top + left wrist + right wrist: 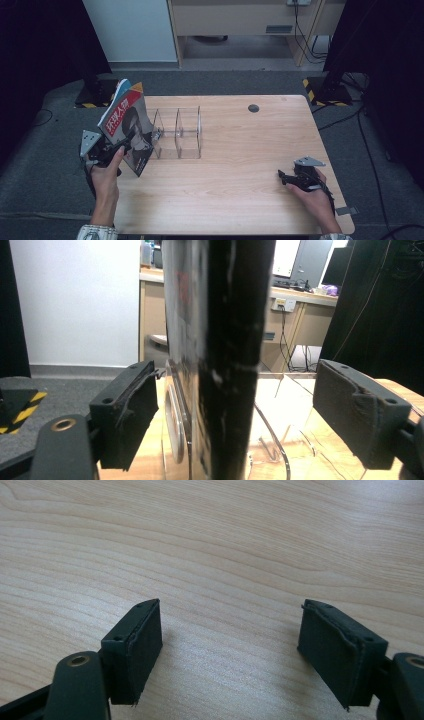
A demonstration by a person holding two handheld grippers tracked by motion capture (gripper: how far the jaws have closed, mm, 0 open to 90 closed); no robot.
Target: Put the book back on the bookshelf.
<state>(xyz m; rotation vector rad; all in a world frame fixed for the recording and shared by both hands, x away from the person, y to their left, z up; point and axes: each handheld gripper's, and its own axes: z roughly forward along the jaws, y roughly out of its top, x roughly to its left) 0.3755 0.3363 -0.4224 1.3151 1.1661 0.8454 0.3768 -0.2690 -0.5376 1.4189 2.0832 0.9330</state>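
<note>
While the work looks close to its end, it is not fully finished, as I judge it. At the left of the high view, the glossy magazines with a red cover and a portrait photo [127, 125] stand tilted at the left end of the clear acrylic rack with several compartments [177, 132], which sits on the light wooden table [240, 170]. They lean to the upper left of the frame, and their lower corner seems to be at the first slot of the rack; I cannot tell if they sit fully inside it.

The left gripper [117, 146] is just beside the magazines, at their lower edge. In the left gripper view, the dark spine of the magazines [232, 360] rises in the middle of the frame between the two black jaws, and a gap shows on each side, wider at the right. So the jaws stand apart from the paper and do not press it: the hold seems released.

The right gripper [286, 176] rests low at the lower right of the high view, well apart from the rack. In the right gripper view its jaws are wide open over bare wood, with nothing between them.

What is done, I think, is bringing the magazines to the rack and letting go. What is left is perhaps to push them upright and to draw the left hand away.
</note>
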